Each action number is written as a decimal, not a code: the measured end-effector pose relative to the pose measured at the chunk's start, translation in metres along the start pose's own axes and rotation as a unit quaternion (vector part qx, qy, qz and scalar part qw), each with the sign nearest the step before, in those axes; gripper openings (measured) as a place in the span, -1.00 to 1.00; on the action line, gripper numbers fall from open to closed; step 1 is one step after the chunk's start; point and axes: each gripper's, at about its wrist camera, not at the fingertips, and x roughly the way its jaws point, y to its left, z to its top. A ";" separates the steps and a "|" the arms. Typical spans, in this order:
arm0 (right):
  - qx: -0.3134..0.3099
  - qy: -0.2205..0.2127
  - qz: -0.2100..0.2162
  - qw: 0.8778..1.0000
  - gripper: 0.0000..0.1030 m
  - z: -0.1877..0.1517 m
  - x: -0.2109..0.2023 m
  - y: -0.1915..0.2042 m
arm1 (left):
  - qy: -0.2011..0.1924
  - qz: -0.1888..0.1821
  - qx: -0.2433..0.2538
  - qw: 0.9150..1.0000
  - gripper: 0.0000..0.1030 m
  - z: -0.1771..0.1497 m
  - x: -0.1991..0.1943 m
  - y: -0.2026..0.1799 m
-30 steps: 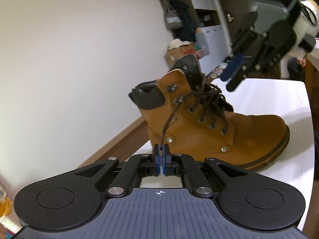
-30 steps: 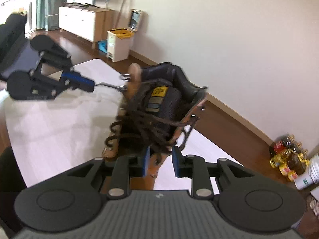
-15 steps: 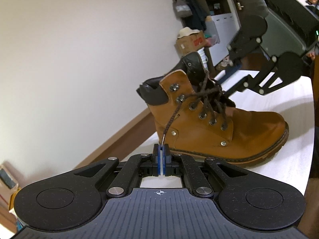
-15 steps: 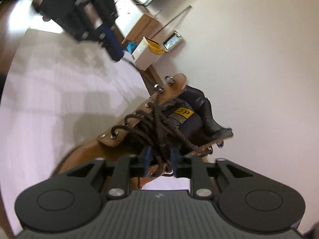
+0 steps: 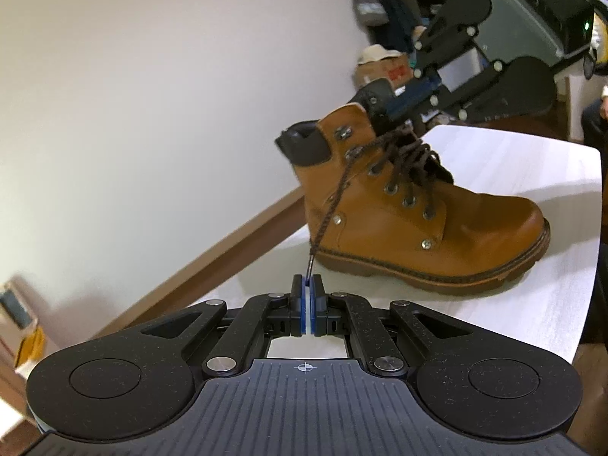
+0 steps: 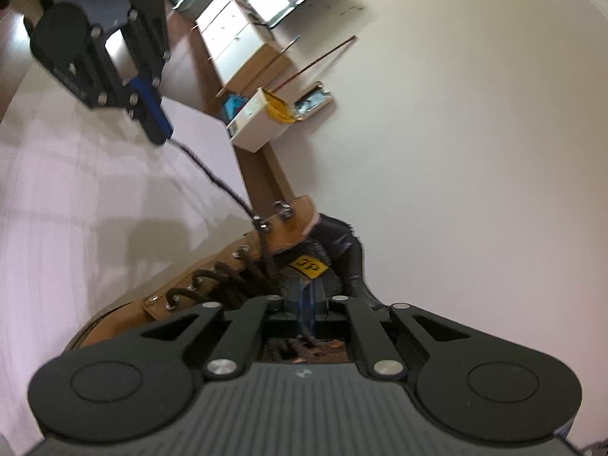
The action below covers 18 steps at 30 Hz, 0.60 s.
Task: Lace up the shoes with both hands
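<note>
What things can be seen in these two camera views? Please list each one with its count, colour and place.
work boot: one, tan leather with black collar and dark sole, standing on the table
shoelace: one, dark brown, crossed through the boot's eyelets, one end running out to the left claw
tongue label: one, yellow, on the boot's tongue
table: one, white, under the boot
bin: one, white with yellow liner, on the floor by the wall
sideboard: one, white and wood, far along the wall
cardboard box: one, brown, behind the boot
left claw: one, black with blue pads, shut on the lace end
right claw: one, black, closed over the boot's top; grip unclear
</note>
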 end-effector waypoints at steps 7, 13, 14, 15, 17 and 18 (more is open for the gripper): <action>0.113 0.018 -0.007 0.993 -0.67 -0.034 -0.031 -0.020 | 0.002 -0.005 -0.043 0.999 -1.00 -0.015 -0.012 -0.007; 0.186 0.032 0.010 0.982 -0.67 -0.061 -0.040 -0.024 | 0.004 -0.018 -0.037 0.999 -0.99 -0.007 -0.012 -0.025; 0.204 0.029 0.016 0.978 -0.67 -0.064 -0.042 -0.025 | 0.002 -0.019 -0.036 0.999 -0.97 -0.005 -0.011 -0.026; 0.216 0.026 0.020 0.976 -0.67 -0.066 -0.043 -0.026 | -0.001 -0.019 -0.036 0.999 -0.95 -0.002 -0.010 -0.027; 0.231 0.020 0.025 0.972 -0.66 -0.069 -0.047 -0.026 | -0.015 -0.024 -0.047 0.999 -0.85 0.010 -0.003 -0.027; 0.239 0.016 0.028 0.970 -0.64 -0.071 -0.050 -0.026 | -0.024 -0.024 -0.054 0.998 -0.84 0.016 0.003 -0.027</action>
